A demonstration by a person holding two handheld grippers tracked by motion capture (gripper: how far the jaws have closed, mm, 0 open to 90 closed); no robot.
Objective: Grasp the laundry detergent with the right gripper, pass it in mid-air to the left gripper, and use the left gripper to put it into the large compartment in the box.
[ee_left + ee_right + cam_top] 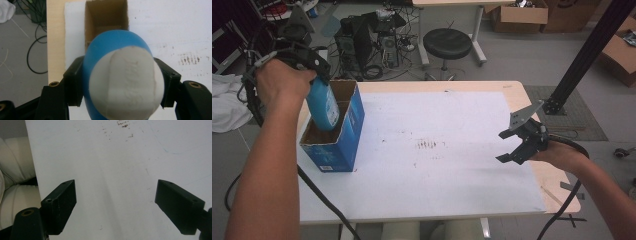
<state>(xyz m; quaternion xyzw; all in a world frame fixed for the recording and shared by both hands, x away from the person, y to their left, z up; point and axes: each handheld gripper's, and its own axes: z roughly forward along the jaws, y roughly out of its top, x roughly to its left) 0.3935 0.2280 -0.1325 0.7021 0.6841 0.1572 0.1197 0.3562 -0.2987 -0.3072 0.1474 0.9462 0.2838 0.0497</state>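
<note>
A blue bottle [323, 106] with a white cap [126, 81] hangs upright, its lower end inside an open blue cardboard box [340, 145] at the table's left. My left gripper [314, 67] is shut on the bottle near its top, jaws pressing both sides. From the left gripper view the box's brown inside [106, 18] lies straight below the bottle [100, 50]. My right gripper [508, 146] hovers open over the right part of the white sheet [437, 150], nothing between its fingers [60, 202].
The white sheet [112, 170] covers most of the wooden table [557, 185]; brown stains [429, 145] mark its middle. Beyond the far edge stand a black stool [447, 42], a computer tower with cables [364, 37] and cardboard boxes [519, 15]. A black post [582, 60] rises at right.
</note>
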